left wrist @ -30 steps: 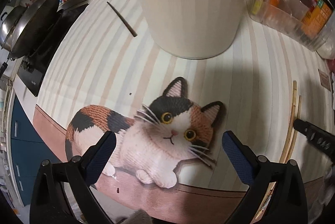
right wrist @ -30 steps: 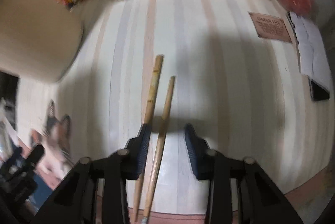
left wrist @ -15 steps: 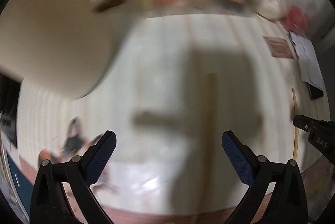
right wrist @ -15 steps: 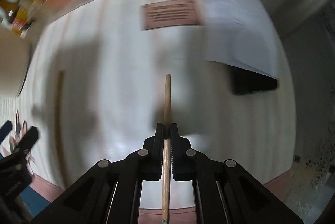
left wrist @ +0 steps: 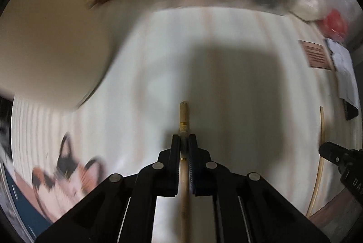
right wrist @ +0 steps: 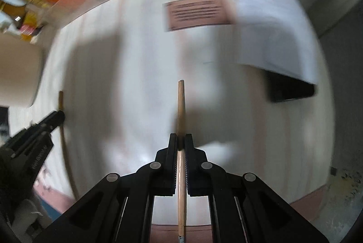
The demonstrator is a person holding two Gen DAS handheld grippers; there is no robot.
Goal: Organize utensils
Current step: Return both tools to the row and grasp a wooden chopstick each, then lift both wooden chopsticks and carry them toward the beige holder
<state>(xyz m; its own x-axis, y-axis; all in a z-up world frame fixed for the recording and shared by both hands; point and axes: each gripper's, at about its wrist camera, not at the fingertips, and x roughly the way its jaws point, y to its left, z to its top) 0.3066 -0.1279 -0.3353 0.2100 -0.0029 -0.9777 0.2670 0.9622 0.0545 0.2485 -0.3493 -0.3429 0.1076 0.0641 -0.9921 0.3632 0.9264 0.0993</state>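
Two chopsticks are held, one per claw: the left claw (left wrist: 184,143) is clamped on a ringed chopstick (left wrist: 183,115), the right claw (right wrist: 180,143) on a plain chopstick (right wrist: 181,106). Each projects far ahead and behind, so pivoting or slipping may be caused by fast swings near the cream container (left wrist: 52,47) forward-left.

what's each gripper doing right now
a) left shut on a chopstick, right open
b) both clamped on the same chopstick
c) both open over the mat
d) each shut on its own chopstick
d: the left gripper pinches the banded chopstick, while the right gripper pinches the plain chopstick.
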